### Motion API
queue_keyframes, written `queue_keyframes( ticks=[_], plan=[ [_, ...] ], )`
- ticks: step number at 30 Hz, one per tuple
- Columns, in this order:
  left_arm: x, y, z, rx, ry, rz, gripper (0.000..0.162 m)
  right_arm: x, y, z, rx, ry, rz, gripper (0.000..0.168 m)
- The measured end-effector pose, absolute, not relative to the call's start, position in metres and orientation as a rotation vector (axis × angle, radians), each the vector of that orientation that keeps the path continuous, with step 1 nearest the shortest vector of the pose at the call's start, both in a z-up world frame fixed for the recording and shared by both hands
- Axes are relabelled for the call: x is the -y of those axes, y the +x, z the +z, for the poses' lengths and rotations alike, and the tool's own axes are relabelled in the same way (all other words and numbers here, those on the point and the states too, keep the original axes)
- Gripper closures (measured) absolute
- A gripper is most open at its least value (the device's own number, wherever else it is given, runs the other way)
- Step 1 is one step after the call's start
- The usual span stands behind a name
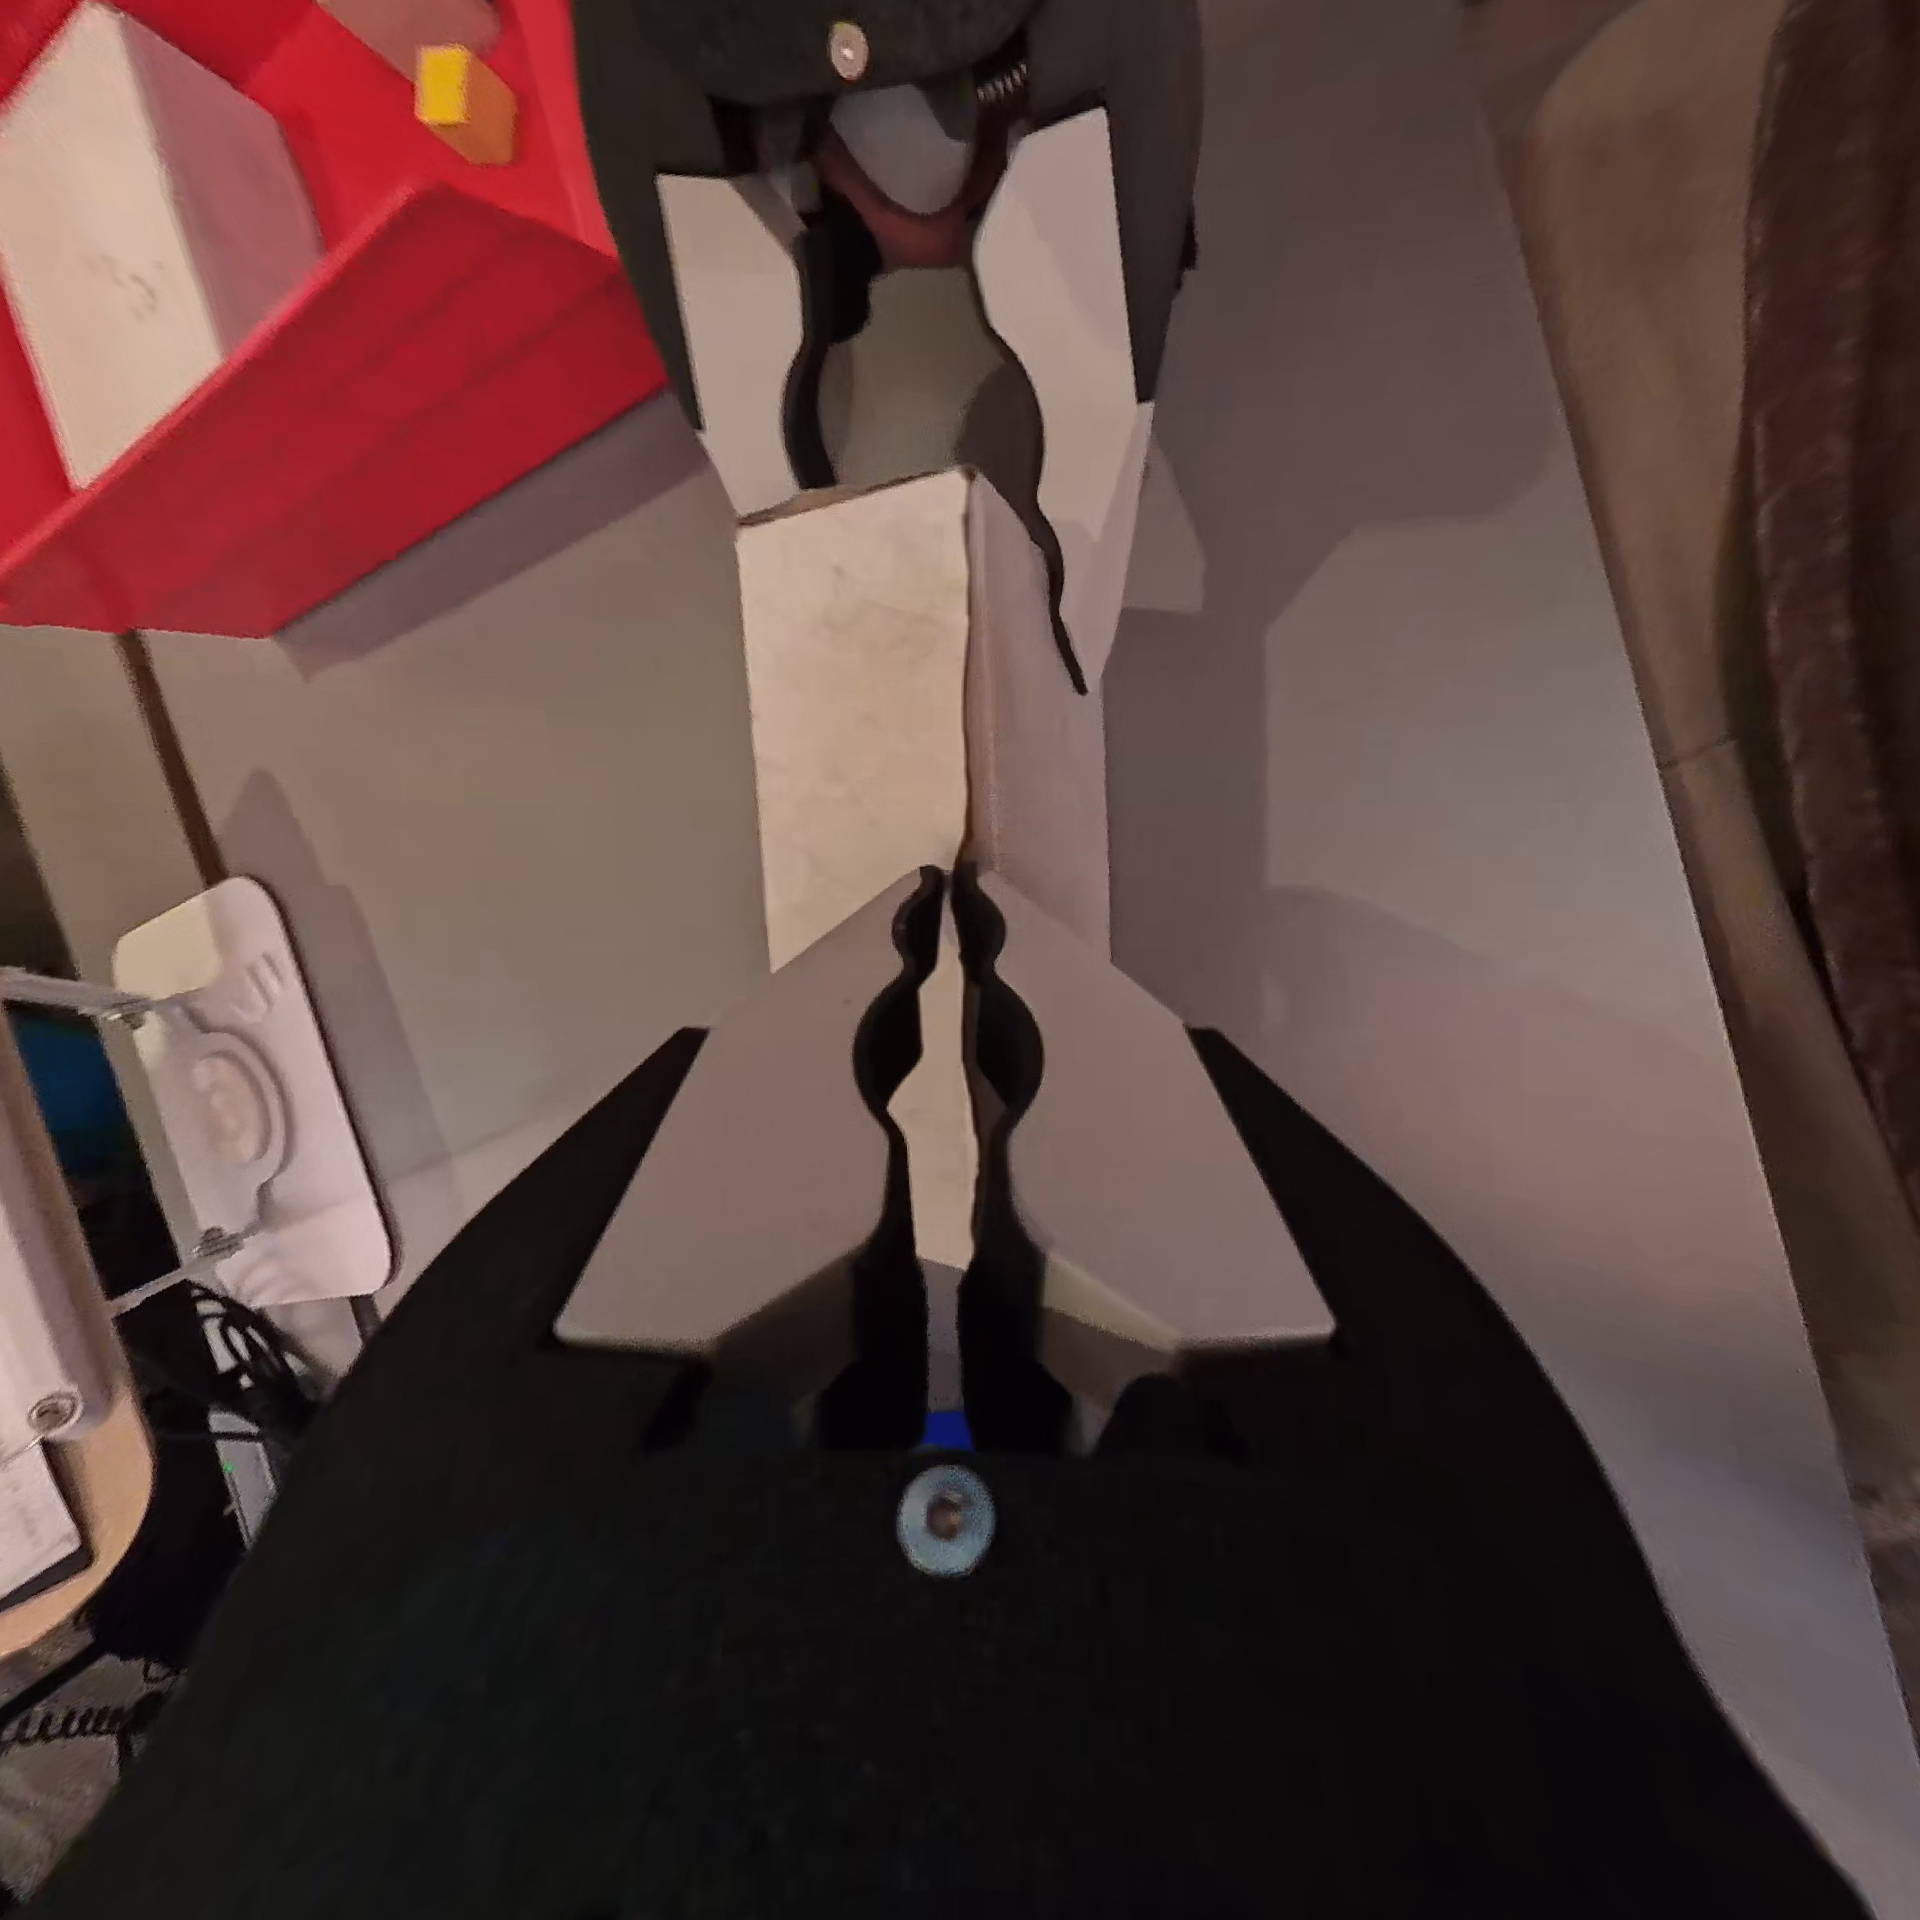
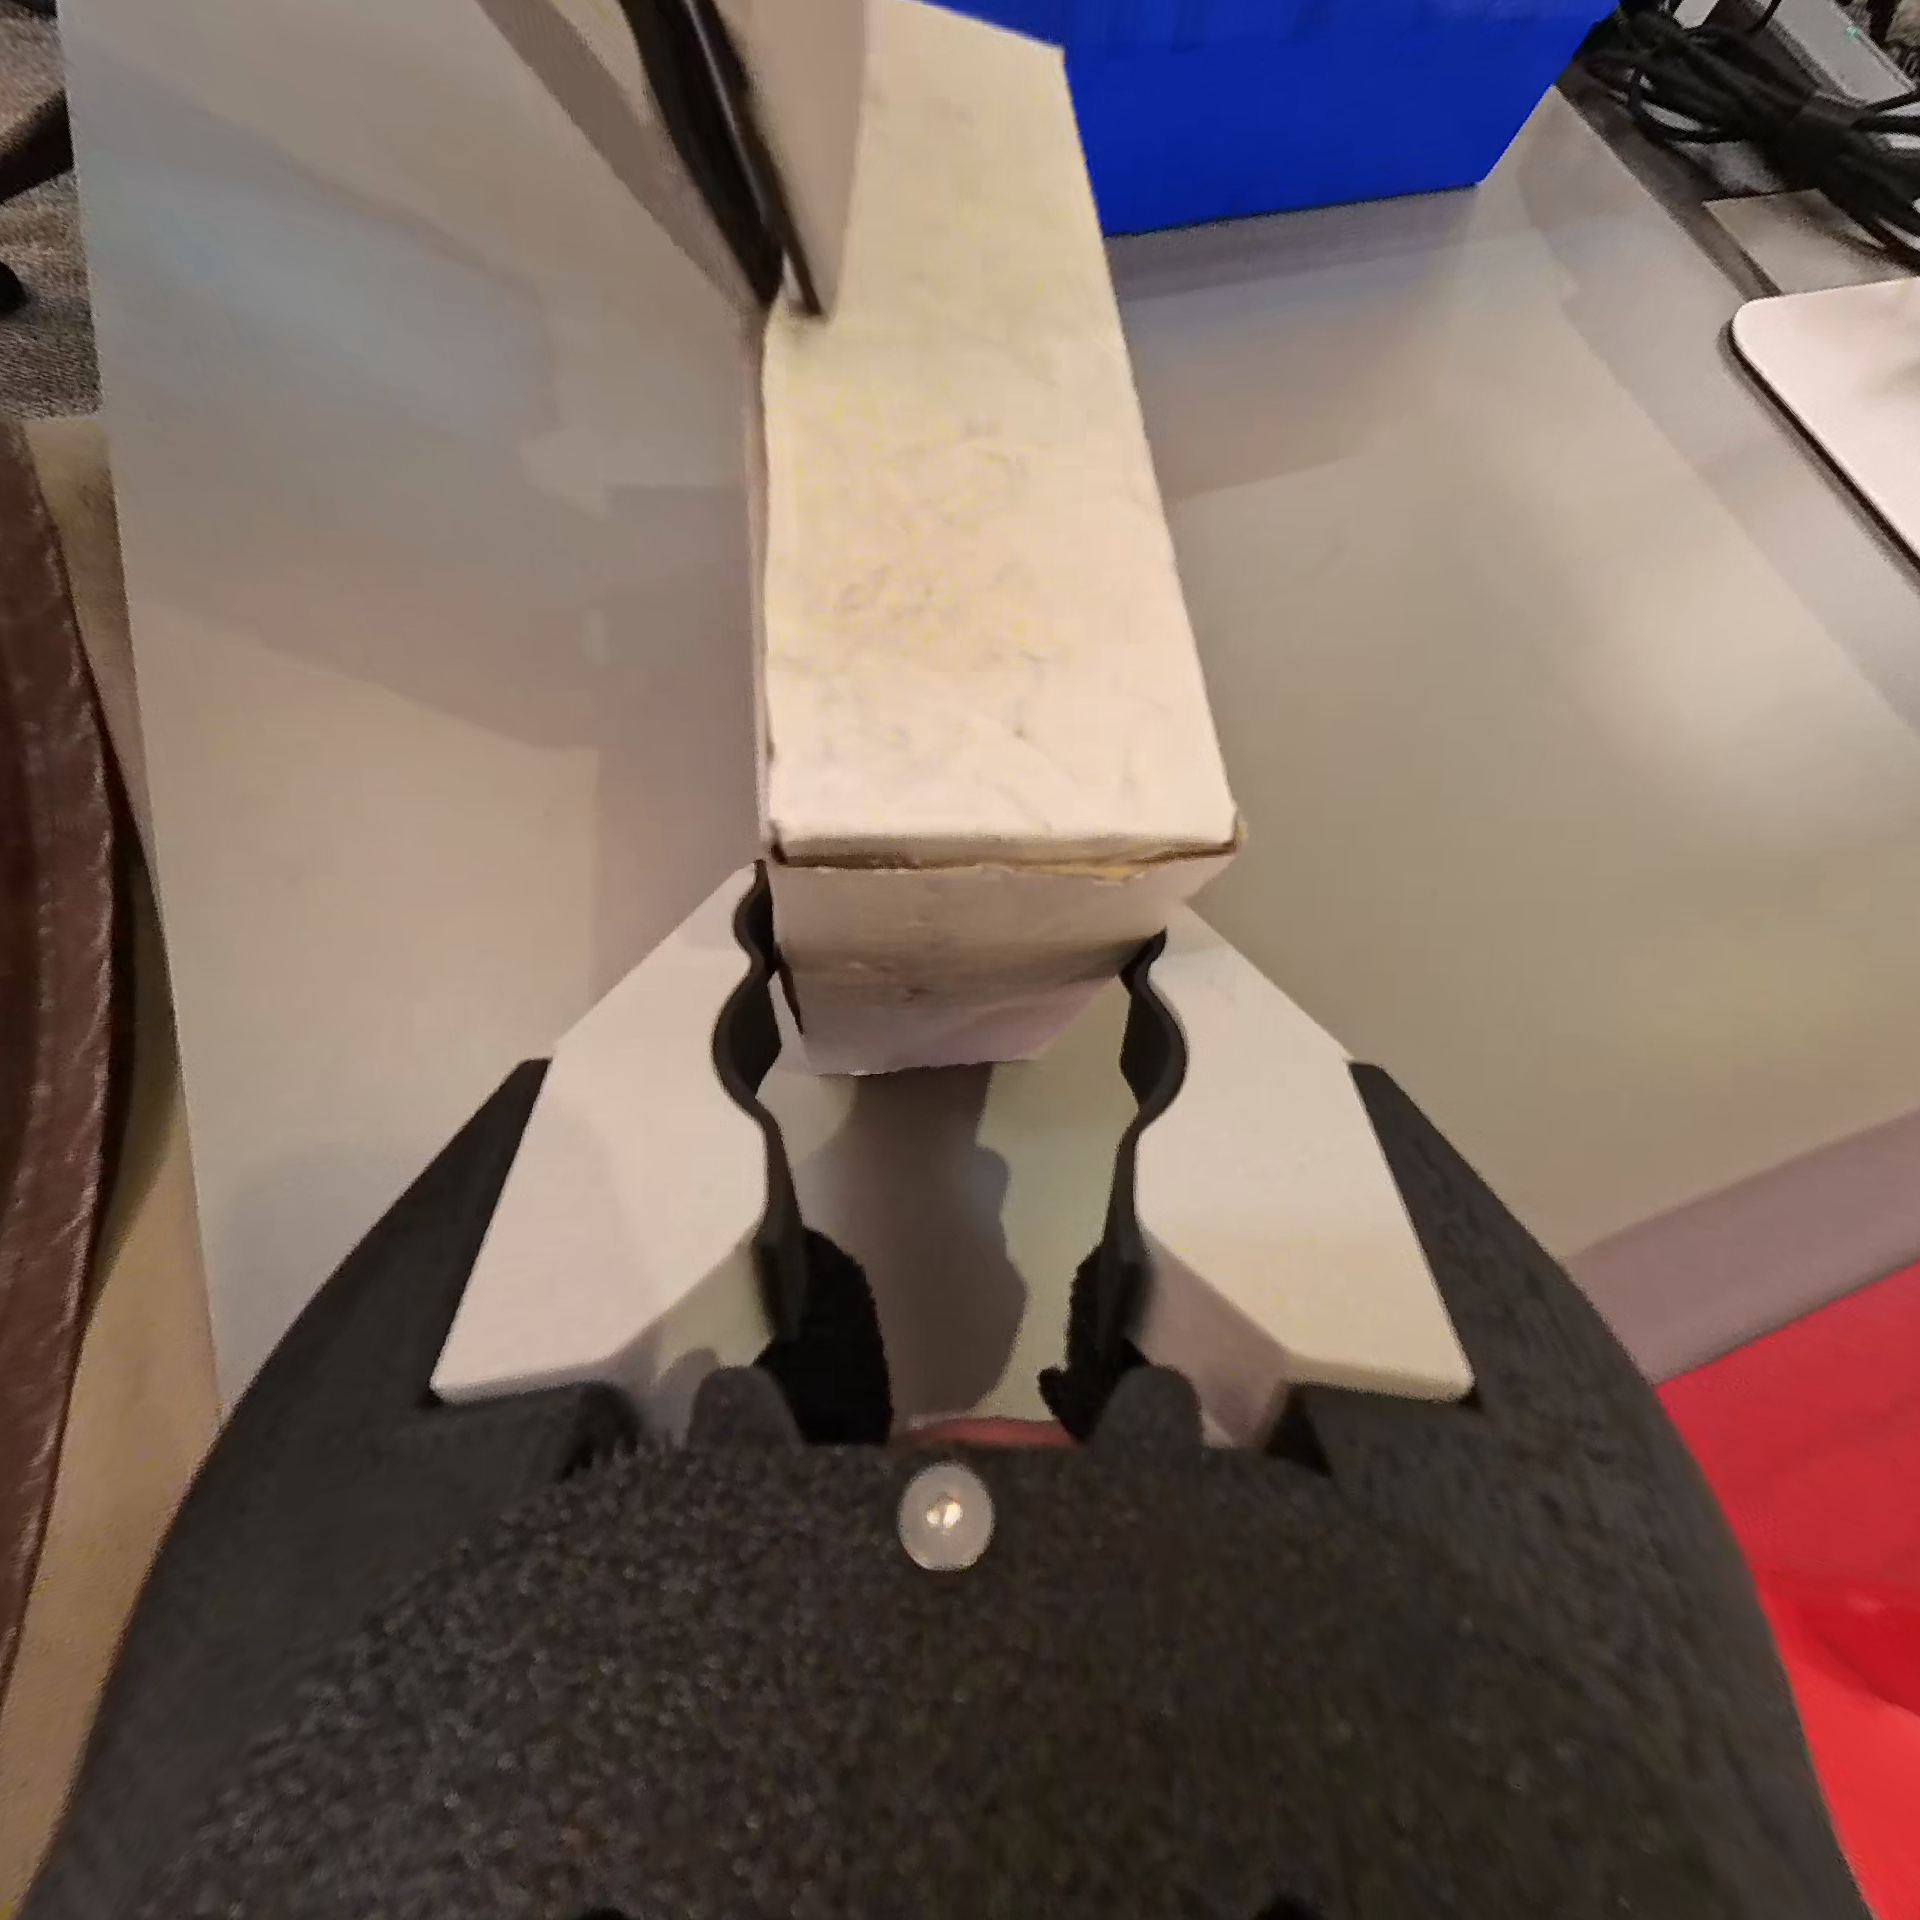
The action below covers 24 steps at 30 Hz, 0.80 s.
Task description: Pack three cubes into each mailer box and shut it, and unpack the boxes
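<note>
The left gripper [image 1: 948, 883] has its jaws pressed nearly together, pinching what looks like a thin upright panel of the white mailer box [image 1: 857, 717] at its near end. Opposite it, the right gripper [image 2: 951, 940] has its jaws spread to the width of the box and set against both sides of the other end, gripping the white mailer box [image 2: 966, 623] by its short end. So the box is held between the two tools, one at each end, lifted off the grey surface [image 2: 1507, 779]; its shadow falls on the surface beneath it. A tall white flap or lid panel [image 2: 416, 468] rises along one long side of the box. I cannot tell what is inside the box.

Farther out, in the left wrist view, a red bin [image 1: 343, 416] sits on the surface beyond the box, with a second white box [image 1: 114, 260] inside it, and a yellow cube [image 1: 442, 83] near the bin's far side. In the right wrist view a blue bin [image 2: 1299, 114] stands behind the box, black cables [image 2: 1766, 94] lie past it, and a red edge [image 2: 1808, 1558] shows at the lower right.
</note>
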<state>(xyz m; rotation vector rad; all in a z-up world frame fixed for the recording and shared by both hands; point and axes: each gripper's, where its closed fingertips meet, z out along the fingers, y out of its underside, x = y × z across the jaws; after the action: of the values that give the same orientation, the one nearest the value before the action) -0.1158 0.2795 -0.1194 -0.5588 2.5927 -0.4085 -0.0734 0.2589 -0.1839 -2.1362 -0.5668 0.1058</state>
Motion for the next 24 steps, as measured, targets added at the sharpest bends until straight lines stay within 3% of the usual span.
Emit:
queue_keyframes(
  ticks=[14,15,17,20,22,24],
  plan=[
    [-0.283,-0.107,-0.119,-2.188,-0.653,-0.391,0.162,-0.263,-0.067,-0.181,0.459,-2.11,0.146,0.102],
    [-0.281,-0.107,-0.118,-2.185,-0.628,-0.375,0.162,-0.264,-0.069,-0.18,0.427,-2.095,0.196,0.093],
    [-0.28,-0.108,-0.118,-2.188,-0.626,-0.357,0.162,-0.27,-0.07,-0.183,0.364,-2.09,0.27,0.056],
    [-0.276,-0.108,-0.118,-2.187,-0.638,-0.389,0.162,-0.279,-0.076,-0.186,0.354,-2.057,0.297,0.045],
    [-0.274,-0.107,-0.119,-2.178,-0.661,-0.427,0.162,-0.282,-0.078,-0.19,0.395,-2.063,0.253,0.052],
    [-0.274,-0.108,-0.119,-2.173,-0.664,-0.436,0.162,-0.287,-0.075,-0.19,0.407,-2.048,0.216,0.083]
  ],
)
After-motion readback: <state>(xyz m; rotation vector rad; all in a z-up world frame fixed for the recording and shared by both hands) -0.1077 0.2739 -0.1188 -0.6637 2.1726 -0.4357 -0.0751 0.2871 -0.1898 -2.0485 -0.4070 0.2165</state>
